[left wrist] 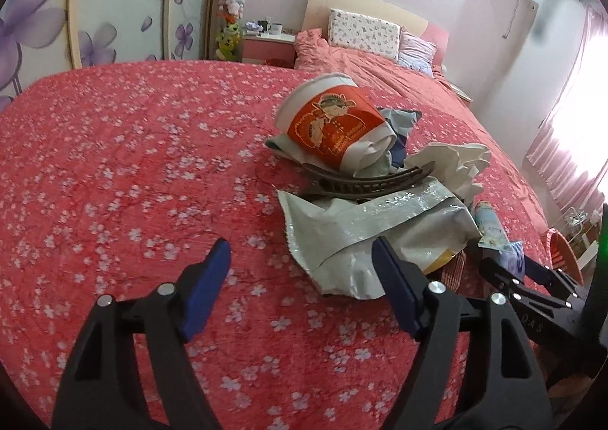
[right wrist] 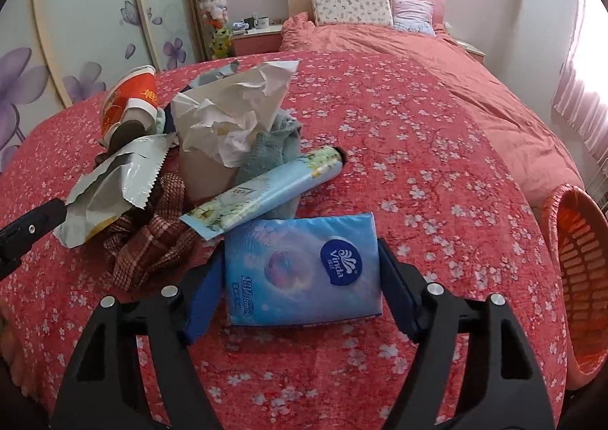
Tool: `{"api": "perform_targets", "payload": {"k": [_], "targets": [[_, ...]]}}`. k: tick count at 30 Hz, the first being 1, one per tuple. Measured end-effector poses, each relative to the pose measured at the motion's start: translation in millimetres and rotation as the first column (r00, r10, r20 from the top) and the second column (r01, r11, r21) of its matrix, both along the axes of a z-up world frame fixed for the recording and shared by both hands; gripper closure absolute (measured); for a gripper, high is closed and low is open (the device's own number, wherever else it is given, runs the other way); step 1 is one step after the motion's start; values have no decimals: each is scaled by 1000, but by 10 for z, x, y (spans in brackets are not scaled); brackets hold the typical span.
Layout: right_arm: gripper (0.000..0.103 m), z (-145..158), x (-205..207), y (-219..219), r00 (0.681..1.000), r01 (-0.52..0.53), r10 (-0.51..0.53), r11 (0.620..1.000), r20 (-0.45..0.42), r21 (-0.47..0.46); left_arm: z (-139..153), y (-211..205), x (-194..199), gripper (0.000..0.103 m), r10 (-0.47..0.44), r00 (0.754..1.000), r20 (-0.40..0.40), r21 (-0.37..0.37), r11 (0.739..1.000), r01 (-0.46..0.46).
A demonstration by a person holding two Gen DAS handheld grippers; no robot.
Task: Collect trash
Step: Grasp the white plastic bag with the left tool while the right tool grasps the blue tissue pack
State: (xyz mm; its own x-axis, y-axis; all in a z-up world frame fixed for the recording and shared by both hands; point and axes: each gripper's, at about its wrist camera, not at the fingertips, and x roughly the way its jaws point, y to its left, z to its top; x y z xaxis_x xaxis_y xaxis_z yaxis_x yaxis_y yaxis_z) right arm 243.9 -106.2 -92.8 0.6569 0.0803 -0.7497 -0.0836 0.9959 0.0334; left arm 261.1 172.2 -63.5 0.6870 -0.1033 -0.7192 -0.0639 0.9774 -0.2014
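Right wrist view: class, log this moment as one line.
task: collect trash | right gripper: fingers flank tissue pack, grip unclear | left gripper: open, empty | basket: right of the tissue pack
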Motion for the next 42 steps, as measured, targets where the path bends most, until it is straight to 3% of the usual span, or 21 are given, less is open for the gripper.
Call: {"api": "perform_targets", "payload": {"k": [11, 17, 21, 42], "targets": [[30, -7, -116, -294, 997, 81, -81, 996, 0, -24, -185, -95, 205, 36, -28, 998, -61, -93, 995, 22], [30, -10, -124, -311, 996, 84, -84, 996, 1, -26, -187, -162, 209, 71, -60, 997, -38, -98, 994, 56], [30, -11, -143, -327, 996, 90, -90, 996, 2, -29, -183, -160, 180, 83, -75, 997, -16, -96, 993, 73], [30, 234, -455, -608, 989, 129, -127, 992, 75, -17, 315, -162, -301, 93, -55, 995, 77, -51, 997, 59]]}}
